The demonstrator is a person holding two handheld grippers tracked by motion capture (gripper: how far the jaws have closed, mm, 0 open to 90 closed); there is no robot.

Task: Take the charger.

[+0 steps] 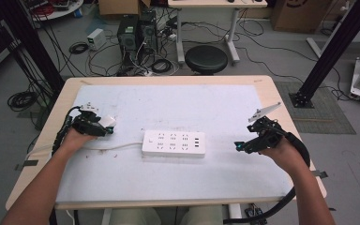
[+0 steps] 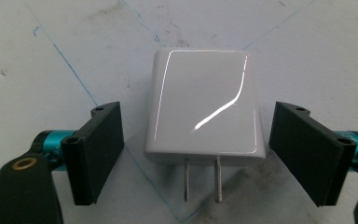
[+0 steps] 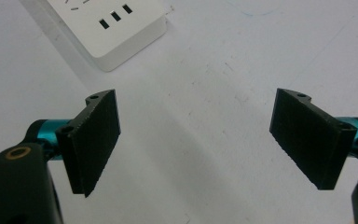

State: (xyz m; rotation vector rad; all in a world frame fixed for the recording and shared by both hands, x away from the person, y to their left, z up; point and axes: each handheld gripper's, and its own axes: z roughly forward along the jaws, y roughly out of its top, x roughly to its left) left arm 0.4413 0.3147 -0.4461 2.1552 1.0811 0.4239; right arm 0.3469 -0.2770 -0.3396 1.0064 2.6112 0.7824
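A white mat (image 1: 168, 178) covers the counter (image 1: 267, 89). The power strip (image 1: 174, 144) lies mid-mat. Left gripper (image 2: 193, 156) jaws stand wide around a white charger (image 2: 204, 107), seemingly not touching it. Right gripper (image 3: 200, 144) jaws gape, holding nothing.

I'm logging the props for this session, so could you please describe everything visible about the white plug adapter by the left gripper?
The plug adapter is a glossy white block, plastic by the look, with rounded corners. Two flat metal prongs stick out of one end, pointing back toward the left gripper. It lies flat on the white mat between the open jaws, with a gap on each side, so nothing grips it.
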